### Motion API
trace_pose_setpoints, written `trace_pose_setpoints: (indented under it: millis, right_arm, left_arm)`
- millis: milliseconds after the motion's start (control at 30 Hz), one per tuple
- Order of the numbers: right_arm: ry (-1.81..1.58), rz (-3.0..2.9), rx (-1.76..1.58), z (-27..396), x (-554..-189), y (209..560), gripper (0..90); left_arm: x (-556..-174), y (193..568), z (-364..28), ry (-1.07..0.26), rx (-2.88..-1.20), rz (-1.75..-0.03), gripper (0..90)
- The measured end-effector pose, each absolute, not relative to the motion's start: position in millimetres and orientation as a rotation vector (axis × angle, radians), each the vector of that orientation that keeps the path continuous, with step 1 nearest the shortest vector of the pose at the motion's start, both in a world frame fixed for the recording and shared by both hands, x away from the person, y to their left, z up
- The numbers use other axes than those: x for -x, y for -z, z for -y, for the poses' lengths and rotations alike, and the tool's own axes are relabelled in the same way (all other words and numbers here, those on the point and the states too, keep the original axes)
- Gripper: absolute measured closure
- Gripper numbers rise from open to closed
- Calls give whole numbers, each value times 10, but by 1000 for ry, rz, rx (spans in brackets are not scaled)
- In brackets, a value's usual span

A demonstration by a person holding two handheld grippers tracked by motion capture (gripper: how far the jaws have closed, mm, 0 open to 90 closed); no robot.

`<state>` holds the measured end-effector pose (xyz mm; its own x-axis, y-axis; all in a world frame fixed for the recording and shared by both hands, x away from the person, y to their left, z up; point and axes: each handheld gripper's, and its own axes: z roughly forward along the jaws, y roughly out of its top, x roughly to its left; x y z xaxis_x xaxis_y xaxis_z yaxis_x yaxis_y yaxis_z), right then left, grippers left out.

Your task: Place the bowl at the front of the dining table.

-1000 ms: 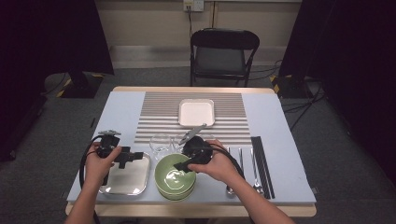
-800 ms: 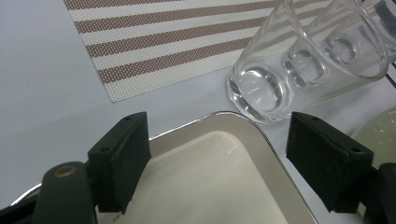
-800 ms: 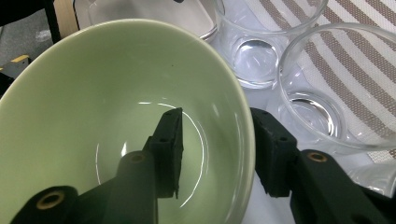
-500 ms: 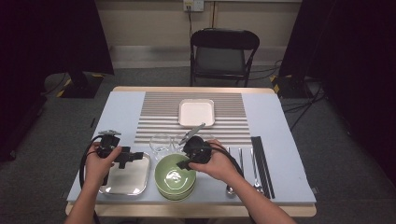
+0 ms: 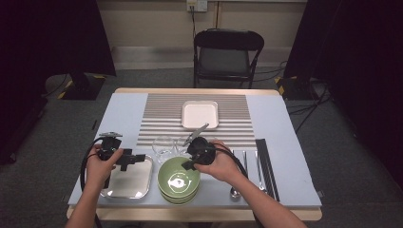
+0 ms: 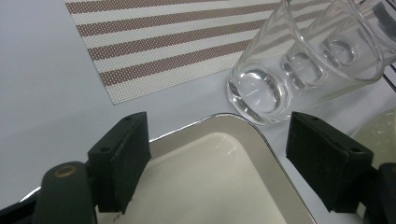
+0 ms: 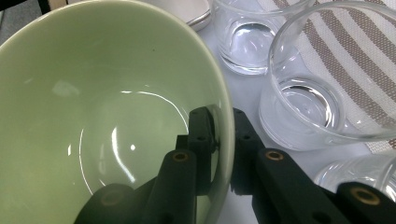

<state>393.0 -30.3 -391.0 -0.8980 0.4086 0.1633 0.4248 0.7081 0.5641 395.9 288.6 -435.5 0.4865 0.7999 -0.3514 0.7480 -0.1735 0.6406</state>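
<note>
**Gripping the bowl rim: stock at the near table edge**

Pinching the green bowl (image 7: 107, 121) by its rim, your right gripper (image 7: 219, 140) has one jaw inside and one outside; the jaws have just been closing. Bowl sits topmost on a stack, empty. Your left gripper (image 6: 217, 163) hangs spread over the metal tray (image 6: 224, 182), also empty. Empty glasses (image 7: 308, 88) stand just beside the bowl.
</note>
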Motion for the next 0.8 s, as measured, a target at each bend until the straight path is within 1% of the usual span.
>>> trace_pose_setpoints:
  millis: [800]
  right_arm:
    - [1000, 2802, 750, 370, -3975, 3727, 849]
  left_arm:
    - [-3970, 4366, -2881, -78, -1942, -1278, 215]
